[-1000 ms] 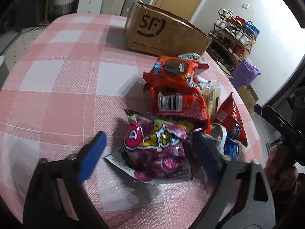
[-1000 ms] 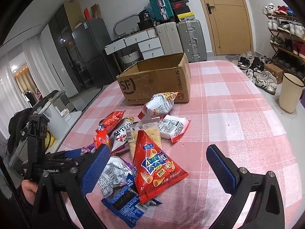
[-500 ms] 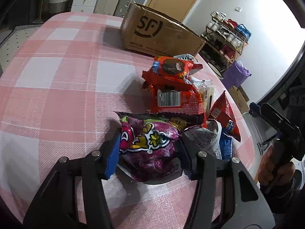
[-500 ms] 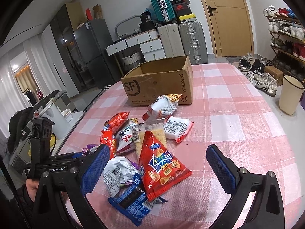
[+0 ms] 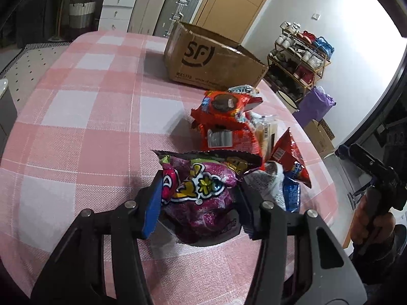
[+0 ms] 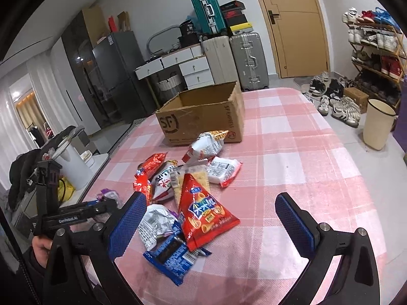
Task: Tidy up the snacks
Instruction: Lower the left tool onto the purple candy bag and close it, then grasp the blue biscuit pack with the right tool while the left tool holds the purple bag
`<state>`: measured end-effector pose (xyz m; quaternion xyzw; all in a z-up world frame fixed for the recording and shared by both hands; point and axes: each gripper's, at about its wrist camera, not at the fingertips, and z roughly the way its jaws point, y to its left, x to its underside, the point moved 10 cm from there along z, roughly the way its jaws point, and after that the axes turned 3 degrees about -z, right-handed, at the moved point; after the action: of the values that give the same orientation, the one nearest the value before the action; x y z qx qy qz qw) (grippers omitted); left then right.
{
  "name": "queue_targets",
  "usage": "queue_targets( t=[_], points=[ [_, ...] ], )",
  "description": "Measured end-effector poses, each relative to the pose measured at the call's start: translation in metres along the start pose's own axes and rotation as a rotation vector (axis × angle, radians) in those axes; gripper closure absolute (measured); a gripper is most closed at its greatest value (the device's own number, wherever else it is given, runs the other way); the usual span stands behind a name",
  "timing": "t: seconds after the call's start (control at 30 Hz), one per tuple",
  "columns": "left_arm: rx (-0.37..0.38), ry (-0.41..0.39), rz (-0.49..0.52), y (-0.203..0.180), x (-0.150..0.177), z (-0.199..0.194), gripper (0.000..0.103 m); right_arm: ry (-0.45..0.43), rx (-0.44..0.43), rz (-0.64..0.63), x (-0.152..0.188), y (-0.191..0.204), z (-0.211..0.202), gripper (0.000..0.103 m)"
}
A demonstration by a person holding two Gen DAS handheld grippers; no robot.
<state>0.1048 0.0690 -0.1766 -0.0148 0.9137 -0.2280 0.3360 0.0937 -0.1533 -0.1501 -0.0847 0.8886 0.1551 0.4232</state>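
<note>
**Currently: left clamped on purple bag, right idle and open**

Left gripper [image 5: 199, 200]: both blue pads pressed into the sides of the purple snack bag [image 5: 201, 193], which sits at the near edge of the snack pile on the pink checked tablecloth [image 5: 84, 137]. Can't tell if the bag is off the cloth.

Right gripper [image 6: 211, 219]: fingers wide apart, holding nothing, hovering over the red triangular chip bag [image 6: 203, 211] and blue wrapper [image 6: 173, 256].

SF cardboard box [image 6: 203, 117]: open top, upright, just beyond the pile; a white-and-red packet [image 6: 206, 147] lies just in front of it.
</note>
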Motion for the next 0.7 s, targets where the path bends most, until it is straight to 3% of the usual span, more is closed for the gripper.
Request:
queue_targets(
  t=[0.27, 0.7],
  points=[
    [-0.006, -0.048, 0.029, -0.012, -0.006, -0.027, 0.054, 0.051, -0.045, -0.003, 0.016, 0.005, -0.001, 0.0],
    [-0.02, -0.06, 0.065, -0.026, -0.008, -0.047, 0.053, 0.204, -0.122, -0.047, 0.08, 0.016, 0.025, 0.0]
  ],
)
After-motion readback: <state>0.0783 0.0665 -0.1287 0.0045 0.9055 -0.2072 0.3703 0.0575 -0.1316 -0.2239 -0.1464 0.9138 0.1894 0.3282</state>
